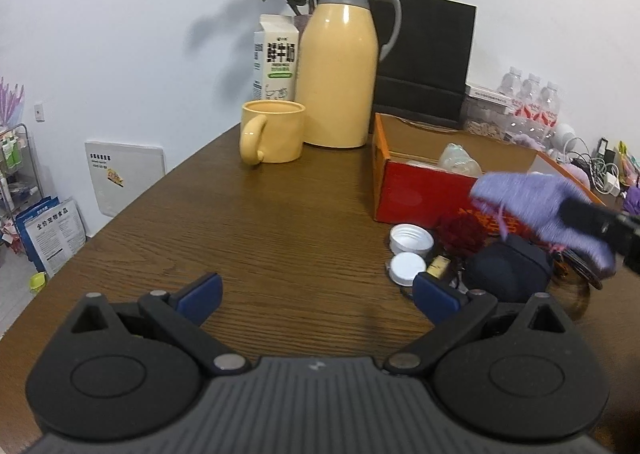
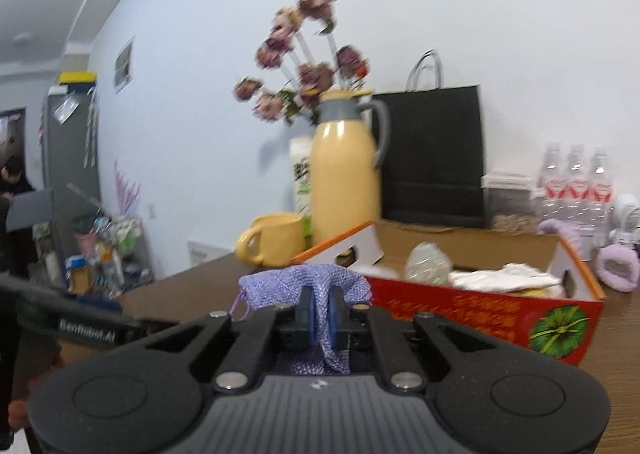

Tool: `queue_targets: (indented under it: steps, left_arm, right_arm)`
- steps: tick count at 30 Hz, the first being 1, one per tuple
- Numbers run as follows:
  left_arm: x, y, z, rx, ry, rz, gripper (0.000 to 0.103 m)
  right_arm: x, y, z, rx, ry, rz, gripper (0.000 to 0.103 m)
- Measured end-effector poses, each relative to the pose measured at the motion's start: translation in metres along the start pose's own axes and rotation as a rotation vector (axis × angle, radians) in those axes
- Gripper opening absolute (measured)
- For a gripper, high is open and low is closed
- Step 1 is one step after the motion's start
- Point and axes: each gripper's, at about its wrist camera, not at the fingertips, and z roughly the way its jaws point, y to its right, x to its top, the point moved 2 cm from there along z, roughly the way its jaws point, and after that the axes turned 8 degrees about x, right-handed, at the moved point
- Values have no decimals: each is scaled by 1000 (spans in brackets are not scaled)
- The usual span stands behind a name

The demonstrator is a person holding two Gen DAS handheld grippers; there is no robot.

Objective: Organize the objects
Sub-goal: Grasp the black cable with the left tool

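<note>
Right gripper (image 2: pixel 320 314) has its jaws clamped on a purple knitted cloth (image 2: pixel 304 284), the fabric draped over both fingertips and held up off the table. Just ahead and to its right sits the red box (image 2: pixel 472 312), open-topped, already holding white bits and a clear wrapped lump. So this looks like the carry step, cloth lifted and headed for the box. Next it needs to clear the near wall, get over the opening and let go. Left gripper (image 1: pixel 318 294) waits wide open over bare table (image 1: pixel 248 222), bottle caps (image 1: pixel 410 250) off to its right.
</note>
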Motion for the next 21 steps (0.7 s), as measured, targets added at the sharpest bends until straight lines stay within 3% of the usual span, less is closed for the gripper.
queue_targets:
  steps: [8, 16, 21]
  left_arm:
    - [-5, 31, -4, -60, -19, 44, 103]
    - [-20, 75, -6, -157, -67, 127, 103]
    - [-28, 98, -3, -178, -89, 168, 103]
  right_arm:
    - [-1, 25, -22, -78, 41, 22, 6]
    - [-8, 36, -43, -110, 59, 18, 6]
    - [-13, 43, -57, -127, 62, 18, 6]
